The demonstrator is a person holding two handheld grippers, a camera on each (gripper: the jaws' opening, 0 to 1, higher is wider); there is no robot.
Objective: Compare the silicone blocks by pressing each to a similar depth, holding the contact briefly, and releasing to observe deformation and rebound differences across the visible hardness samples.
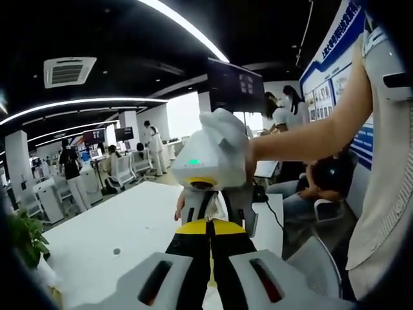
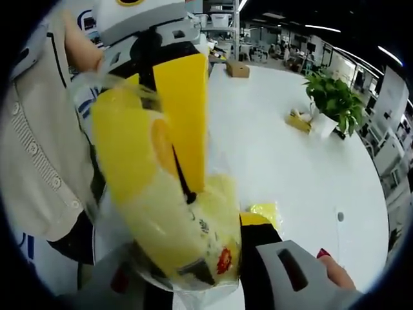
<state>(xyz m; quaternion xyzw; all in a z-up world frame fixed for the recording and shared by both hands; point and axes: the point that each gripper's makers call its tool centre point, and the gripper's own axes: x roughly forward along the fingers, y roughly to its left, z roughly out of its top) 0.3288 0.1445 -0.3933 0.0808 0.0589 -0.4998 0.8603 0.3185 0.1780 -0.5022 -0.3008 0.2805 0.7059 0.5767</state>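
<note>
A clear plastic bag (image 2: 187, 239) with yellow contents and a small red mark hangs between the two grippers; its contents cannot be told apart. In the right gripper view, the left gripper (image 2: 187, 194) comes down from the top, its yellow jaws closed together on the bag. From the left gripper view, its own black and yellow jaws (image 1: 208, 223) stand pressed together. Facing them is the white right gripper (image 1: 213, 208), held by a person's hand, its fingers (image 1: 188, 208) spread apart around crumpled plastic. The right gripper's own yellow-tipped finger (image 2: 258, 221) shows beside the bag; the other is hidden.
Below lies a white round table (image 2: 290, 174), with a potted plant (image 2: 332, 97), small yellow items (image 2: 298, 121) beside it and a cardboard box (image 2: 237, 69) at its far side. A person in a beige cardigan (image 2: 39, 161) stands close. Office desks and people lie beyond.
</note>
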